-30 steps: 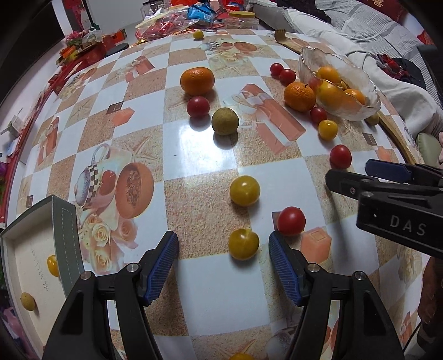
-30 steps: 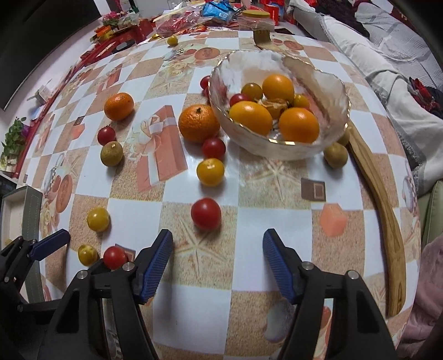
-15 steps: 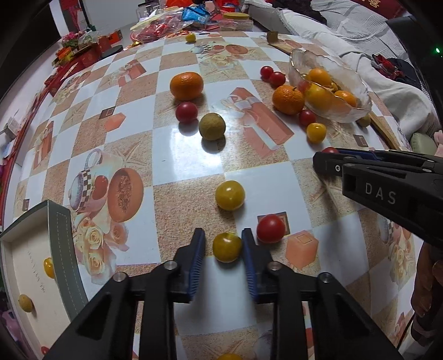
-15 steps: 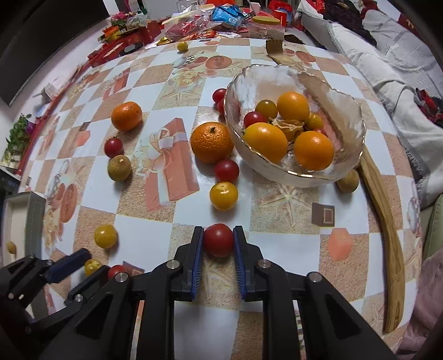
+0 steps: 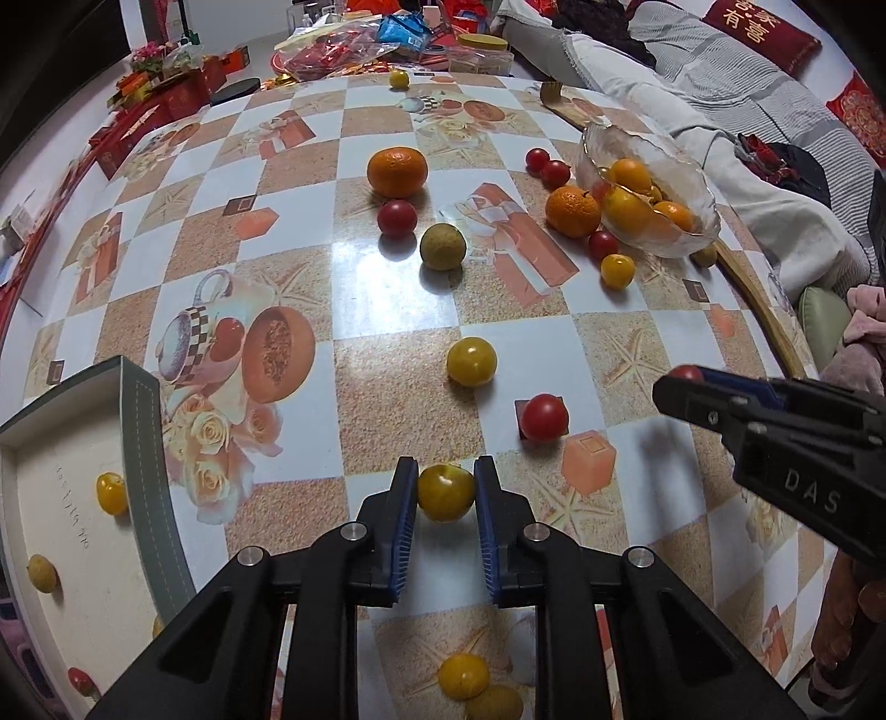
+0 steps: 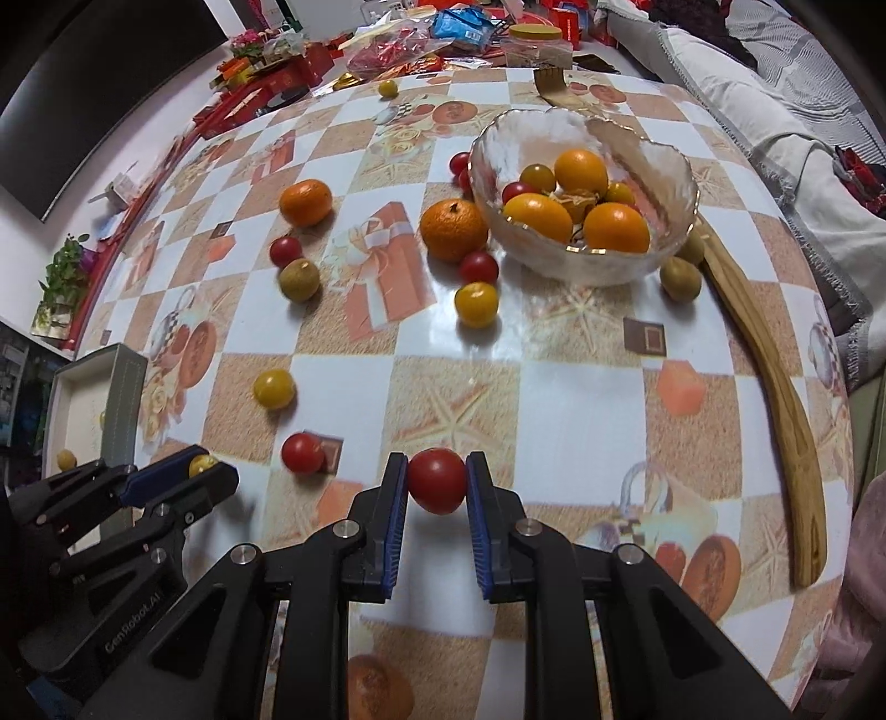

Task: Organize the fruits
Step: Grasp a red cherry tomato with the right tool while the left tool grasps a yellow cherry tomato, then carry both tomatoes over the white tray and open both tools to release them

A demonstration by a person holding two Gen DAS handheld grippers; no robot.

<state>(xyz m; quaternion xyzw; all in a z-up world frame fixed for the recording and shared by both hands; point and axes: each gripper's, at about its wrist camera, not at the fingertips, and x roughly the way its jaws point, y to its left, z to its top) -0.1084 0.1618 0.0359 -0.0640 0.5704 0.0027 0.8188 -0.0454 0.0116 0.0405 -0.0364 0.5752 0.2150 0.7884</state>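
My left gripper (image 5: pixel 444 487) is shut on a yellow cherry tomato (image 5: pixel 444 492), its blue pads pressing both sides, low over the checked tablecloth. My right gripper (image 6: pixel 437 481) is shut on a red cherry tomato (image 6: pixel 437 479) and holds it a little above the table. A glass bowl (image 6: pixel 637 266) at the back right holds oranges and small tomatoes. A green-rimmed open box (image 5: pixel 141 443) at the left edge has yellow tomatoes (image 5: pixel 111 493) in it. Loose fruit lies between: a red tomato (image 5: pixel 544 416), a yellow one (image 5: pixel 471 361), two mandarins (image 6: pixel 453 230) and a brownish-green fruit (image 5: pixel 442 247).
A long wooden spatula (image 6: pixel 764 387) lies along the table's right edge. Red boxes and snack packets (image 6: pixel 421 39) crowd the far edge. A sofa with grey cloth (image 5: pixel 720 94) stands beyond the bowl. Two more yellow fruits (image 5: pixel 464 675) lie close under my left gripper.
Both grippers went from wide open to shut, the left on the yellow tomato, the right on the red one. The right gripper has since lifted its tomato toward the near side of the table.
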